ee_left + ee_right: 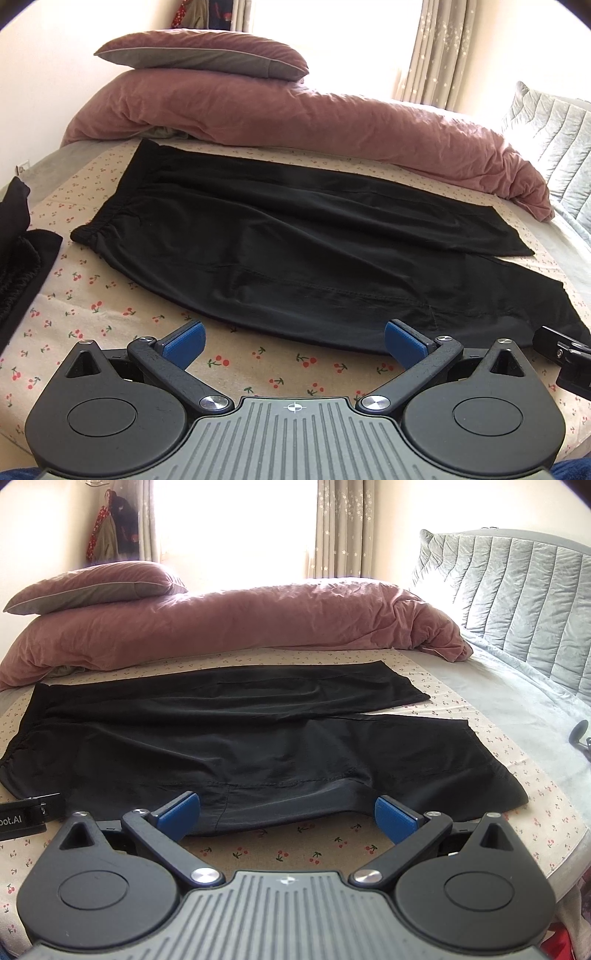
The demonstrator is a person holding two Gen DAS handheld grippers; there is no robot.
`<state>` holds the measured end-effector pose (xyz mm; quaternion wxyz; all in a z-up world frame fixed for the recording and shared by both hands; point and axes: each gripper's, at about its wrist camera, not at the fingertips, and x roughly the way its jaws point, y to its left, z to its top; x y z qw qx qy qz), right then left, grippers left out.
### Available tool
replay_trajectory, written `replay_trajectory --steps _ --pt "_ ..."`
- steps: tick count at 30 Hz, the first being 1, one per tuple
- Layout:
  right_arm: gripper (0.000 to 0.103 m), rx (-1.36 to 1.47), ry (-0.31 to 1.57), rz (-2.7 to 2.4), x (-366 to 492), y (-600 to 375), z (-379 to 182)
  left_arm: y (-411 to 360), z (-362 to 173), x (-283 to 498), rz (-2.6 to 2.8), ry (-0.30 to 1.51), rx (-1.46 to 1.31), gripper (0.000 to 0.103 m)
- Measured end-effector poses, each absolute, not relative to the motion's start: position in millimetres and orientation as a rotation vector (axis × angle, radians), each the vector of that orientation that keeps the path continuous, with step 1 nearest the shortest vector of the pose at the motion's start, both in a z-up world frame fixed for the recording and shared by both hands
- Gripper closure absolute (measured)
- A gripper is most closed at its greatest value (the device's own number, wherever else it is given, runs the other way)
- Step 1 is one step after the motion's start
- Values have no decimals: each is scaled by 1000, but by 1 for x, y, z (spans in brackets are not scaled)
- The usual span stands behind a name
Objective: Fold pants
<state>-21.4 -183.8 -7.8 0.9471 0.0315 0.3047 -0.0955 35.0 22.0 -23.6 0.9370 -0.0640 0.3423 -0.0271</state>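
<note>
Black pants [295, 236] lie spread flat on the cherry-print sheet [110, 317], waistband to the left, two legs running right. They also show in the right wrist view [240, 738]. My left gripper [293, 341] is open and empty, just short of the pants' near edge. My right gripper [288, 814] is open and empty over the near edge of the closer leg. The right gripper's body shows at the left view's right edge [565, 358], and the left gripper's body shows at the right view's left edge [29, 812].
A pink duvet [295, 110] and pillow [199, 55] lie along the far side of the bed. A grey quilted headboard [517, 602] stands at the right. Other black garments [18, 251] lie at the left. The bed edge curves away at the right [569, 842].
</note>
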Motion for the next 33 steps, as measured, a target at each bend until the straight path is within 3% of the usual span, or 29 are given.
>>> replay_trajectory --steps 11,19,30,33 --pt "4 171 602 -176 -26 -196 -9 47 22 7 -87 634 -225 0" --pt "4 364 578 -173 -29 -217 -9 124 9 34 17 659 -377 0" --pt "4 390 543 -111 -40 -239 24 233 1 61 111 668 -524 0" --pt "4 380 609 -182 -19 -273 12 255 -1 79 168 677 -511 0"
